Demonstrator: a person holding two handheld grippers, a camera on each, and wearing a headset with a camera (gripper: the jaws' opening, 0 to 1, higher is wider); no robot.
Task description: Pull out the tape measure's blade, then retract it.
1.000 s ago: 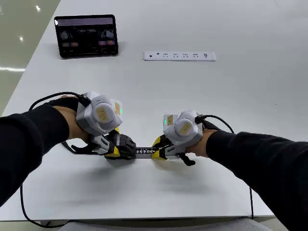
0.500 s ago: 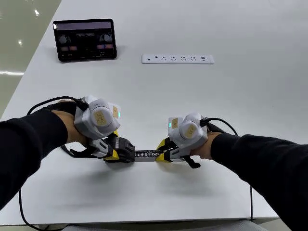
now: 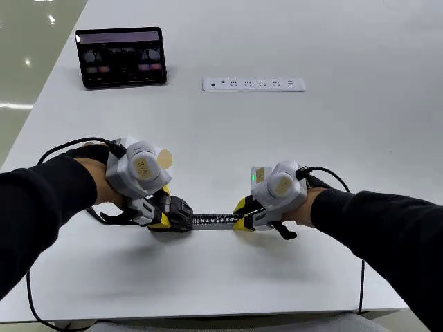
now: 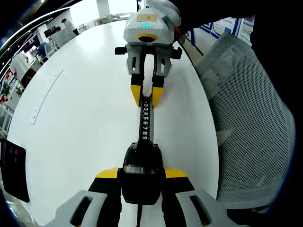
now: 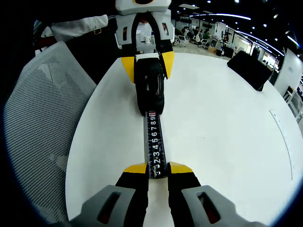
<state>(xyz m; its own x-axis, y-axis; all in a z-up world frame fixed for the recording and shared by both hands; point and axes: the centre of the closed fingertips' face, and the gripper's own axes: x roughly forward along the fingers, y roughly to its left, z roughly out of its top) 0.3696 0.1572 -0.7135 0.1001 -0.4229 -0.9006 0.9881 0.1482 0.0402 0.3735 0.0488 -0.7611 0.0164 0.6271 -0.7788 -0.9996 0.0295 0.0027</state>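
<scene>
Head view: near the close edge of the white table [image 3: 291,138], the left gripper [image 3: 163,221] is squeezed on the black tape measure [image 3: 177,211]. To its right, the right gripper [image 3: 241,223] pinches the end of the blade [image 3: 216,220]. A short bit of blade shows between them.

Left gripper view: the jaws hug both sides of the tape measure [image 4: 141,170]. It looks hard and chunky, so its sides are a good place to hold.

Right gripper view: the jaws are closed on the tip of the blade [image 5: 154,139]. The blade looks thin, smooth and bendy. I think a spring pulls it back, so it could slip out. Pinch it right at the end.
</scene>
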